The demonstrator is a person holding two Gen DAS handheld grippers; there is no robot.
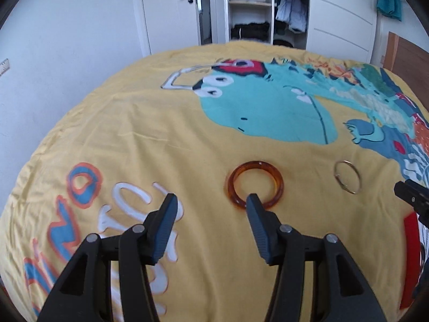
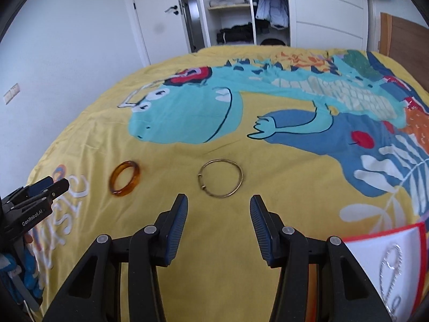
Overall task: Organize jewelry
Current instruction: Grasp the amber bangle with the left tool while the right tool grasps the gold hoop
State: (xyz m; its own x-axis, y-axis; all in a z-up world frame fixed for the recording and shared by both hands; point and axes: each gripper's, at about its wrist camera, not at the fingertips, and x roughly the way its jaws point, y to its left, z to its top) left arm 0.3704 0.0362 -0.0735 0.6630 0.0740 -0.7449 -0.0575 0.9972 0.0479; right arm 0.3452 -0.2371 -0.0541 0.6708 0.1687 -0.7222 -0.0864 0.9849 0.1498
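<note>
An amber bangle lies flat on the yellow dinosaur bedspread. My left gripper hangs open above the cover, and its right fingertip overlaps the bangle's near rim in the picture. To the right lies a thin gold wire bangle. In the right wrist view the gold bangle sits just beyond my open right gripper, with nothing between the fingers. The amber bangle shows to its left, next to the left gripper.
A red-rimmed white tray with a sparkly silver chain sits at the lower right of the bed. A white wall, a door and an open wardrobe stand beyond the bed. A wooden headboard is at the right.
</note>
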